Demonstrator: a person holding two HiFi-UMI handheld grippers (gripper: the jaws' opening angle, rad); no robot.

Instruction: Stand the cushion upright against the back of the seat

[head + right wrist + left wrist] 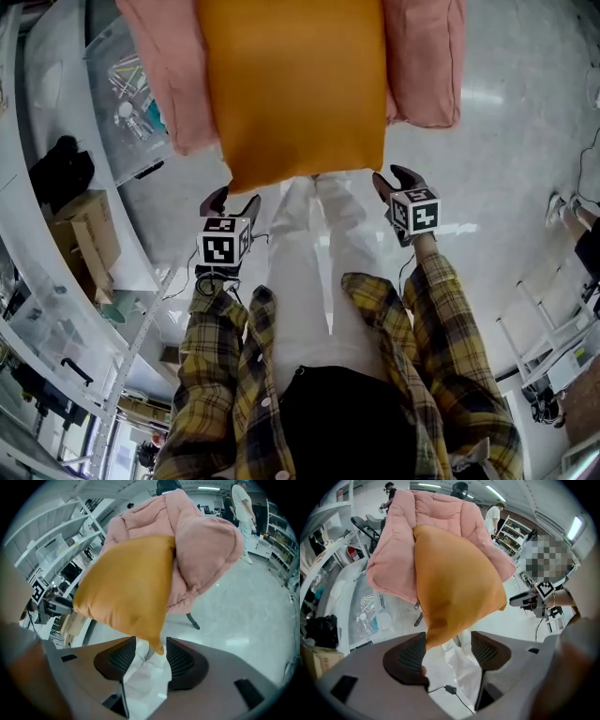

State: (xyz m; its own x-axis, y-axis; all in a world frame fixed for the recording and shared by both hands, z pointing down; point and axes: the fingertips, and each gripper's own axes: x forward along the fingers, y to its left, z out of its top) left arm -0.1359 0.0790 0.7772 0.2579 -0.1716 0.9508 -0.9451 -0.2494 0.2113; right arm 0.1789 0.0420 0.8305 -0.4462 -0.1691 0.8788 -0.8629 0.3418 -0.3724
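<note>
Cushion [291, 89]: plump plain orange sq. w/ pointed corners.

Lab-like workroom, white shelving racks [23, 178]

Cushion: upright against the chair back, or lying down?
Lying down. Head view shows the cushion broad face up on the chair, its front edge overhanging.

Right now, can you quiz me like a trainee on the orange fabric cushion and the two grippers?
1. True or false: the square orange fabric cushion rests on a blue wooden bench.
2. The left gripper's jaws stand: A) shut together, B) apart.
3. Which part of the cushion hangs between the right gripper's jaws?
Key: 1 false, it rests on the padded pink chair. 2 B. 3 a corner.
</note>
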